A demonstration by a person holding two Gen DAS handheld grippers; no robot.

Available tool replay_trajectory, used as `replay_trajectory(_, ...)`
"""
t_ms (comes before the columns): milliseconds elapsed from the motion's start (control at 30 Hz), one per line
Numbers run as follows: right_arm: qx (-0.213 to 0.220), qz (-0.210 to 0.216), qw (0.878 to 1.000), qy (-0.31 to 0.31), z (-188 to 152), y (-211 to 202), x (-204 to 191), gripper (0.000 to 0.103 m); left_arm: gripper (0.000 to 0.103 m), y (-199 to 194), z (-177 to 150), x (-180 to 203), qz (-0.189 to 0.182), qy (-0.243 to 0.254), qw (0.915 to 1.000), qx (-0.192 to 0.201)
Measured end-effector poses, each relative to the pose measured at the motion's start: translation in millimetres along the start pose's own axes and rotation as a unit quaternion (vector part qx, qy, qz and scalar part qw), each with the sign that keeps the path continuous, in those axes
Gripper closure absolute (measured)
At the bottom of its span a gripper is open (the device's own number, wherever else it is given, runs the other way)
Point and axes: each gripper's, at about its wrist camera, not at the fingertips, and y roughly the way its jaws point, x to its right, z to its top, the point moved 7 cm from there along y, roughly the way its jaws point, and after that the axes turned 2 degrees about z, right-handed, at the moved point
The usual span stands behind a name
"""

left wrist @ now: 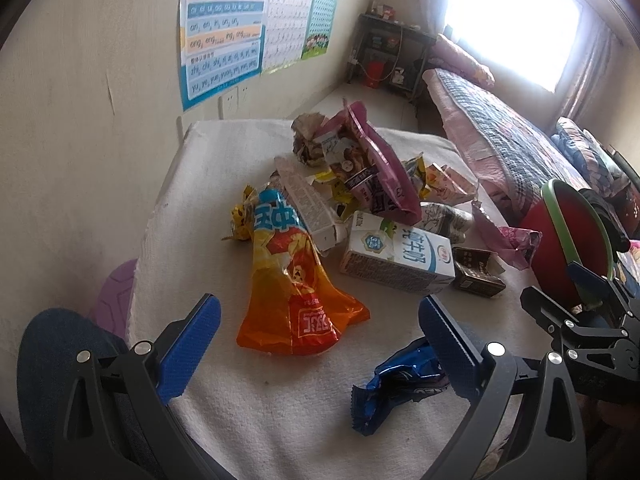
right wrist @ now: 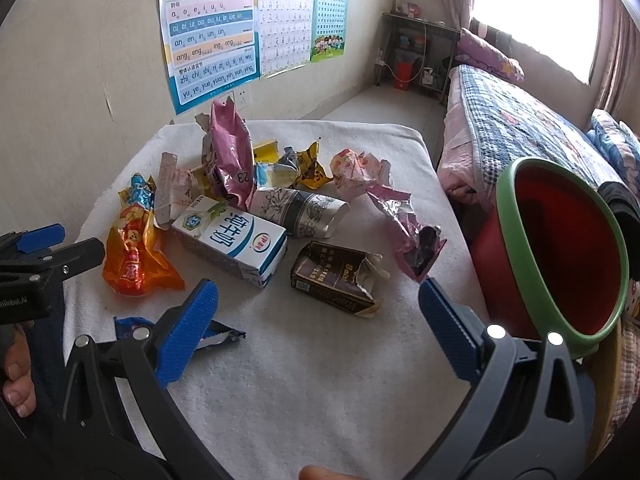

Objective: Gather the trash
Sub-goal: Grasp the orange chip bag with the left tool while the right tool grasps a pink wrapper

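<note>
Trash lies scattered on a white-towelled table (left wrist: 248,412) (right wrist: 304,384). An orange snack bag (left wrist: 296,292) (right wrist: 136,256), a white milk carton (left wrist: 400,256) (right wrist: 236,240), a dark crushed box (left wrist: 476,272) (right wrist: 340,280), a crumpled blue wrapper (left wrist: 400,380) (right wrist: 218,334) and a purple bag (left wrist: 380,168) (right wrist: 230,156) are among it. My left gripper (left wrist: 320,356) is open above the near table, the blue wrapper by its right finger. My right gripper (right wrist: 320,336) is open, near the dark box. A red bin with a green rim (left wrist: 572,236) (right wrist: 568,252) stands at the table's right edge.
A patterned paper cup (right wrist: 304,208), pink foil wrappers (right wrist: 408,228) and yellow wrappers (right wrist: 312,164) fill the table's far half. A bed (right wrist: 528,128) runs along the right, posters (right wrist: 212,28) hang on the left wall, a dark shelf (right wrist: 416,52) stands at the back.
</note>
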Motion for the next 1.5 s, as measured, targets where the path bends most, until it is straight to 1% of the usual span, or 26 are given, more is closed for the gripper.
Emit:
replay_trajectory(133, -0.002, -0.011, 1.000, -0.006, 6.3, 5.8, 8.4, 0.004, 0.008, 8.0, 0.6, -2.7, -0.003, -0.009, 0.9998, -0.020)
replay_trajectory(333, -0.010, -0.039, 0.999, 0.016, 17.4, 18.1, 36.8, 0.004, 0.009, 23.3, 10.5, -4.6, 0.006, -0.001, 0.9992, -0.041)
replay_trajectory(433, -0.012, -0.052, 0.998, 0.025, 22.6, 25.6, 49.6, 0.004, 0.009, 37.2, 12.6, -6.9, 0.008, -0.001, 0.9981, -0.061)
replay_trajectory(500, -0.025, -0.055, 0.998, 0.028, 22.2, 34.4, 55.0, 0.004, 0.010, 46.9, 11.6, -9.3, 0.012, -0.003, 0.9969, -0.077)
replay_trajectory(567, -0.038, -0.056, 0.997, 0.036, 21.1, 44.3, 61.5, 0.004, 0.013, 55.0, 10.3, -11.6, 0.014, -0.005, 0.9958, -0.091)
replay_trajectory(667, -0.045, -0.062, 0.996, 0.039, 19.7, 53.2, 68.4, 0.004, 0.015, 64.8, 8.5, -13.7, 0.019, -0.008, 0.9943, -0.104)
replay_trajectory(833, -0.060, -0.063, 0.995, 0.051, 17.7, 69.0, 79.4, 0.004, 0.023, 81.0, 4.8, -19.9, 0.022, -0.028, 0.9912, -0.127)
replay_trajectory(933, -0.069, -0.057, 0.995, 0.054, 15.8, 76.5, 81.2, 0.004, 0.027, 87.5, 2.2, -21.6, 0.007, -0.044, 0.9899, -0.134)
replay_trajectory(967, -0.070, -0.055, 0.995, 0.054, 15.0, 78.0, 81.0, 0.008, 0.033, 88.2, 0.9, -20.6, 0.003, -0.046, 0.9896, -0.136)
replay_trajectory(1000, -0.073, -0.053, 0.994, 0.055, 14.0, 79.6, 80.6, 0.016, 0.034, 88.6, 0.4, -19.7, -0.001, -0.045, 0.9897, -0.136)
replay_trajectory(1033, -0.077, -0.050, 0.994, 0.054, 12.4, 81.0, 79.9, 0.019, 0.038, 88.0, -0.3, -17.6, -0.006, -0.043, 0.9899, -0.134)
replay_trajectory(1133, -0.084, -0.037, 0.994, 0.058, 7.3, 84.1, 79.0, 0.037, 0.039, 87.5, -1.9, -19.3, -0.012, -0.050, 0.9896, -0.135)
replay_trajectory(1167, -0.087, -0.035, 0.994, 0.060, 6.4, 84.9, 79.4, 0.046, 0.040, 87.1, -2.4, -20.2, -0.016, -0.054, 0.9893, -0.134)
replay_trajectory(1200, -0.088, -0.035, 0.994, 0.062, 4.9, 84.8, 80.4, 0.053, 0.041, 86.5, -2.5, -20.8, -0.018, -0.056, 0.9892, -0.134)
replay_trajectory(1233, -0.088, -0.035, 0.994, 0.063, 4.6, 84.2, 81.1, 0.058, 0.042, 85.6, -2.3, -21.4, -0.020, -0.058, 0.9893, -0.132)
replay_trajectory(1300, -0.084, -0.036, 0.994, 0.067, 5.0, 82.1, 83.5, 0.071, 0.048, 82.9, -2.6, -21.1, -0.024, -0.059, 0.9894, -0.130)
replay_trajectory(1333, -0.080, -0.036, 0.994, 0.070, 5.8, 80.4, 84.7, 0.074, 0.049, 81.9, -2.1, -21.3, -0.025, -0.058, 0.9897, -0.128)
replay_trajectory(1400, -0.076, -0.034, 0.994, 0.076, 6.4, 77.0, 87.5, 0.081, 0.057, 78.8, -1.5, -19.2, -0.026, -0.054, 0.9904, -0.125)
replay_trajectory(1467, -0.073, -0.031, 0.994, 0.078, 7.7, 73.8, 88.2, 0.083, 0.061, 75.7, -0.5, -19.0, -0.025, -0.050, 0.9910, -0.122)
replay_trajectory(1500, -0.071, -0.031, 0.994, 0.079, 8.6, 71.2, 88.6, 0.083, 0.062, 73.6, 0.6, -18.0, -0.025, -0.048, 0.9913, -0.120)
